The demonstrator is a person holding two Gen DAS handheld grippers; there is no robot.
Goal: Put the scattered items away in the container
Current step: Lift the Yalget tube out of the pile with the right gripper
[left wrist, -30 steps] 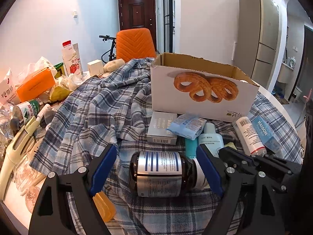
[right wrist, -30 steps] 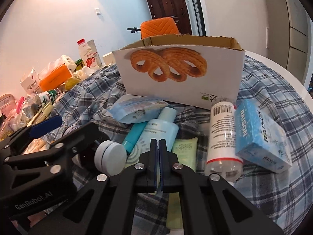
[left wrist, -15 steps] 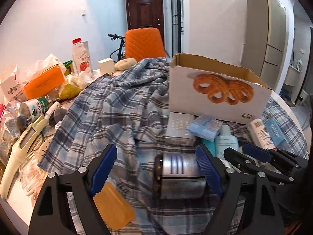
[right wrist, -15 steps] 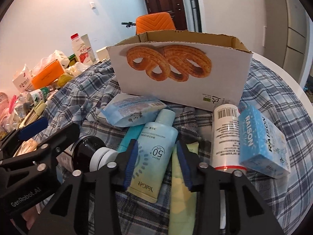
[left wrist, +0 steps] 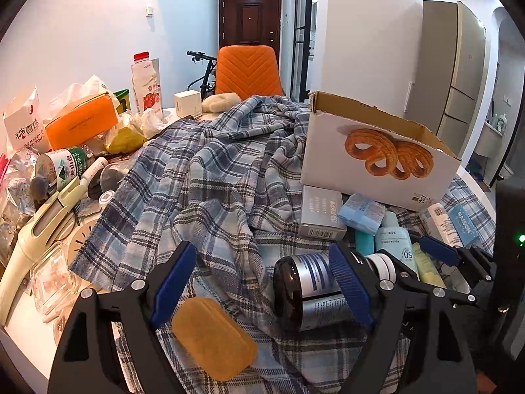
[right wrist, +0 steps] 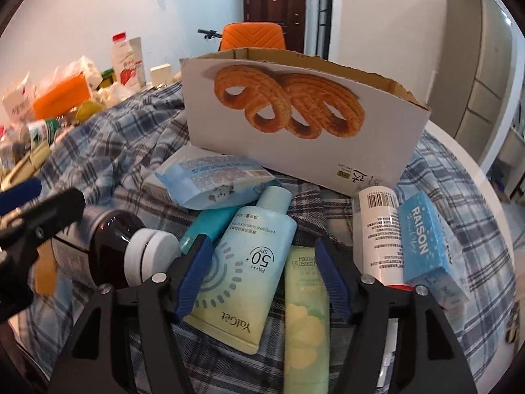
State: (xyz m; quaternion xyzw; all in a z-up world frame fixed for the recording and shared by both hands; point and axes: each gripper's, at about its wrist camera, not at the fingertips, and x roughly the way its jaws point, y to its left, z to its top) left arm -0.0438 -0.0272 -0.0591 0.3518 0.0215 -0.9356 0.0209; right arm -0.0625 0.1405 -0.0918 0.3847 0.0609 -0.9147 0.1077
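**Sunscreen bottle waits between our right tongs**

Sunscreen bottle (right wrist: 241,269), pale blue fading to yellow, lies on the plaid cloth (left wrist: 210,177) over the surface, just in front of the cardboard box (right wrist: 305,124) that serves as container. Our right tongs (right wrist: 259,275) have just been opening and now stand spread, straddling the bottle and the green tube (right wrist: 306,321) beside it without pressing either. Our left tongs (left wrist: 262,282) are spread too, gripping nothing; the brown jar (left wrist: 305,292) lies by the right-hand finger.

To do this well, we judge we should shift left so only the bottle sits between the pads, then close across its body.

We count one box, one bottle, one tube, one jar, one white barcoded bottle (right wrist: 379,229) and one blue carton (right wrist: 426,249).
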